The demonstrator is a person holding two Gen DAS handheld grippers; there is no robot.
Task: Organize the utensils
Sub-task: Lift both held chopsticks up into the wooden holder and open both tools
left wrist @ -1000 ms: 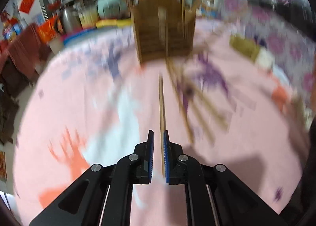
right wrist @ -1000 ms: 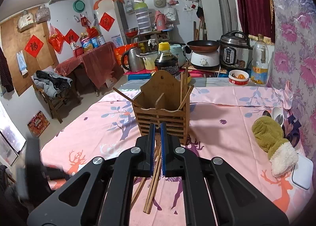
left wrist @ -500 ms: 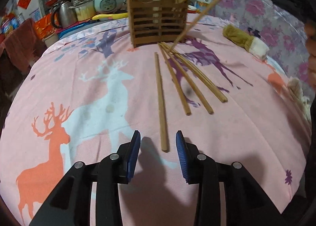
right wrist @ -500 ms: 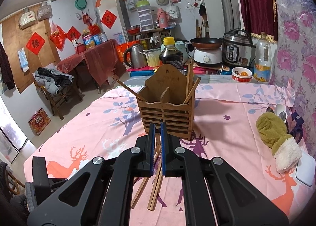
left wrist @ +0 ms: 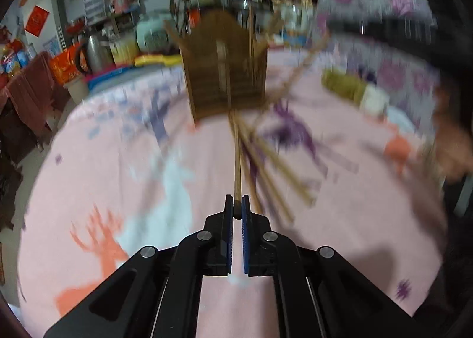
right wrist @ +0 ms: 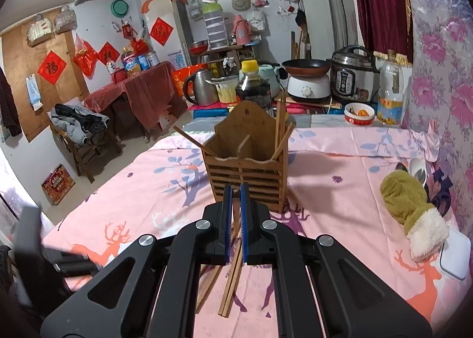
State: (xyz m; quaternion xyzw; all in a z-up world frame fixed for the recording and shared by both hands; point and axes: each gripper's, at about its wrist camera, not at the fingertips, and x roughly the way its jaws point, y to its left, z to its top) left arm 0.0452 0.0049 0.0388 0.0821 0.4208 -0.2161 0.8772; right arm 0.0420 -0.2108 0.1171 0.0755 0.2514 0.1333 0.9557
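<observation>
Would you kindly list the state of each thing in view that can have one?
Left gripper: jaws shut on a single chopstick.
Right gripper: jaws shut, nothing clamped.
Wooden holder: upright on the tablecloth, a few chopsticks standing in it.
Loose chopsticks: lying flat in front of the holder.
Mitten: lying on its side.

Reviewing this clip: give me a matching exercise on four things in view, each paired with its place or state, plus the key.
Things:
1. left gripper
2. right gripper
3. wooden utensil holder
4. olive mitten

Places or states:
A. lies at the right of the pink tablecloth
B. stands upright with chopsticks leaning in it
C. jaws shut on one chopstick
D. jaws shut, nothing held, above the loose chopsticks

Pairs: 1-C, 2-D, 3-B, 4-A
</observation>
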